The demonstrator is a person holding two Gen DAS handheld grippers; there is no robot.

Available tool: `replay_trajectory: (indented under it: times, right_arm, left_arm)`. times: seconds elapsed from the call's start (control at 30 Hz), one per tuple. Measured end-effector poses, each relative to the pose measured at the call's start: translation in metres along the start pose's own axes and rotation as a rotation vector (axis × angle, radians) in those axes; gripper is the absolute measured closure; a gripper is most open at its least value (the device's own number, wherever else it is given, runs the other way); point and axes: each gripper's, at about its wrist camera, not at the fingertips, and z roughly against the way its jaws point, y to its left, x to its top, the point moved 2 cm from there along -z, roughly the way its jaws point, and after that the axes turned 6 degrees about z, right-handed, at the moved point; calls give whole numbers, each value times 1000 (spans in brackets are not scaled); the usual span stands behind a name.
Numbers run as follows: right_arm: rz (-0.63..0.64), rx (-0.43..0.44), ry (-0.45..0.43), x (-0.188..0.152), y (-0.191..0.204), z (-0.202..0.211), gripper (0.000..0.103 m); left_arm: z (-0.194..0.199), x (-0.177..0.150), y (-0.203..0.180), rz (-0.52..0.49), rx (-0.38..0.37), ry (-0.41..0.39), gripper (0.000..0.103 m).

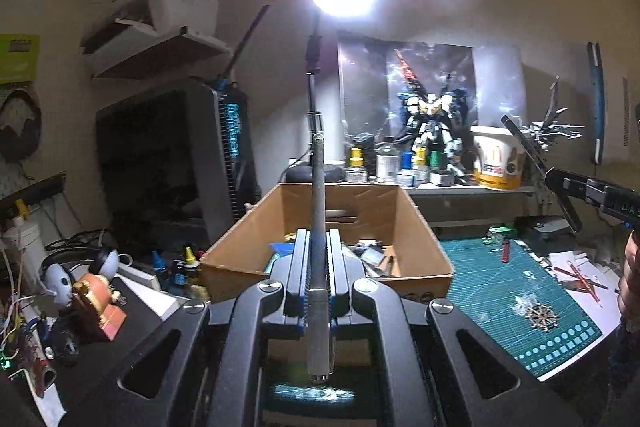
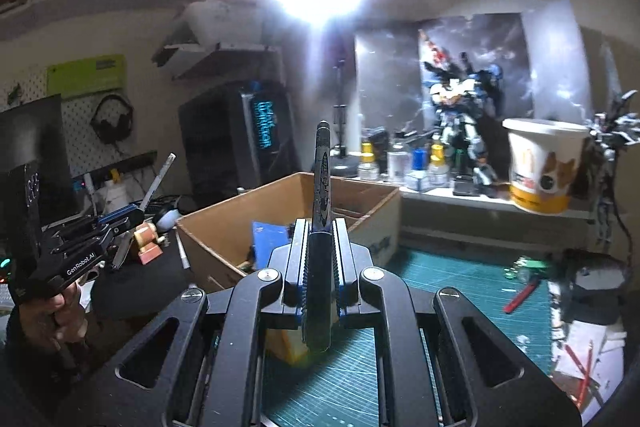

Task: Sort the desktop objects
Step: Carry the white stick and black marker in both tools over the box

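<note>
Both grippers were loaded and raised in front of the cardboard box (image 1: 416, 227), so the sorting looked partway through. The left gripper (image 1: 319, 251) was closed tight on a slim grey metal rod (image 1: 319, 195), which stood up along its fingers and reached above the box's far wall. The right gripper (image 2: 319, 243) was likewise clamped on a dark pen (image 2: 322, 171) with printed markings, its tip pointing up over the box.

The box already held a jumble of items: something blue (image 2: 266, 239) and several small dark pieces that were too cluttered to name. That suggested earlier drops had gone in.

Plenty was left. On the green cutting mat (image 1: 500, 267) lay a red tool (image 1: 506, 251), a small brown wheel-shaped piece (image 1: 542, 315) and red pencils (image 1: 580, 277) on white paper at the mat's edge. Neither held item had been released yet; both hung over the near part of the box, or just short of it.
</note>
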Motion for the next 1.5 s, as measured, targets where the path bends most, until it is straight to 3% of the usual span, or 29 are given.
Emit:
replay_trajectory:
  times: [0.4, 0.9, 1.3, 1.5]
  right_arm:
    - [38, 124, -1, 8, 35, -32, 92]
    - [60, 196, 40, 4, 55, -57, 92]
    - [85, 230, 57, 18, 51, -74, 92]
    - [145, 197, 73, 49, 44, -88, 92]
  left_arm:
    - [19, -4, 38, 34, 115, 7, 96]
    - [24, -8, 55, 50, 169, 22, 96]
    - [7, 7, 49, 33, 159, 52, 96]
    - [-12, 44, 48, 26, 45, 69, 96]
